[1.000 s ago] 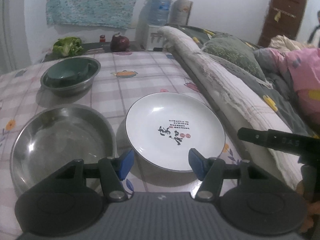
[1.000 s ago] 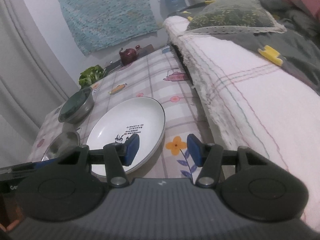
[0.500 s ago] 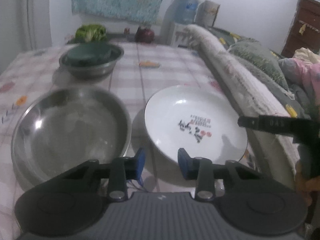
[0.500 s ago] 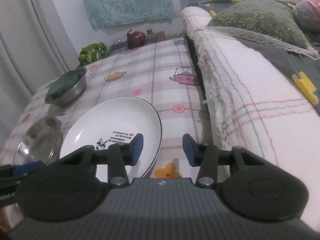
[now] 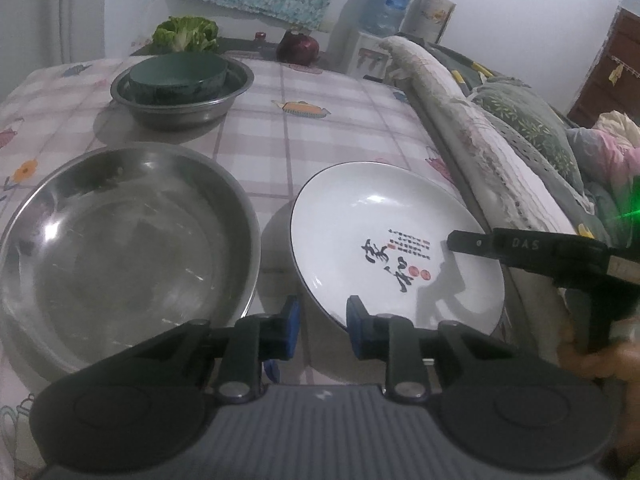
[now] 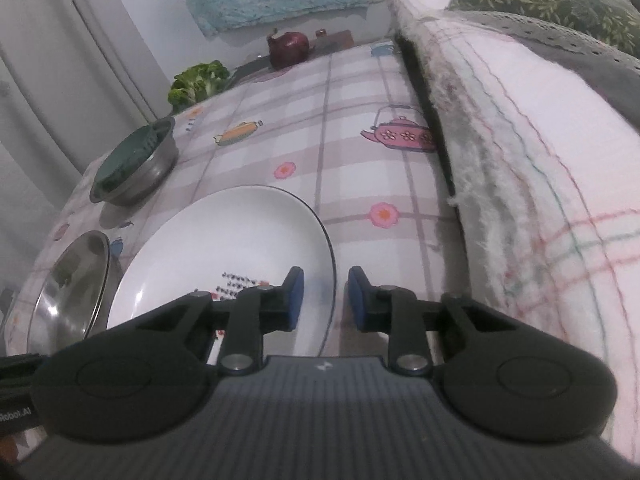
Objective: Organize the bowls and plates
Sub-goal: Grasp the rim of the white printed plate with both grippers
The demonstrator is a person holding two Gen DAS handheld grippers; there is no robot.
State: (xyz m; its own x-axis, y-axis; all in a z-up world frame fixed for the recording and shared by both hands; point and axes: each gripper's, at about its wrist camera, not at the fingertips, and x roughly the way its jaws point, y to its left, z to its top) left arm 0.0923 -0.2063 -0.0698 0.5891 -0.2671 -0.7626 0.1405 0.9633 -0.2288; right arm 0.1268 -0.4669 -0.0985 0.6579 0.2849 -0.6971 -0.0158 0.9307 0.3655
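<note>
A white plate (image 5: pixel 380 232) with black and red writing lies on the checked tablecloth, right of a large steel basin (image 5: pixel 120 240). Farther back, a small steel bowl (image 5: pixel 180 108) holds a dark green bowl (image 5: pixel 178 76). My left gripper (image 5: pixel 322 328) is low at the plate's near-left rim. Its jaws are closing with the rim between them, and a gap shows at the pads. My right gripper (image 6: pixel 322 296) straddles the right rim of the plate (image 6: pixel 224 248). It too is closing, with its pads apart from the rim. In the left wrist view the right gripper (image 5: pixel 456 242) reaches in over the plate's right side.
A bed with a rolled blanket (image 5: pixel 460 120) and pillows runs tight along the table's right edge. A lettuce (image 5: pixel 186 34), a dark red onion (image 5: pixel 298 46) and a water bottle (image 5: pixel 384 4) stand at the far end. A curtain (image 6: pixel 80 60) hangs on the left.
Both grippers' jaws have narrowed a lot. The right gripper slid left from the table's edge onto the plate's right rim. The left gripper sank closer to the plate's near rim.
</note>
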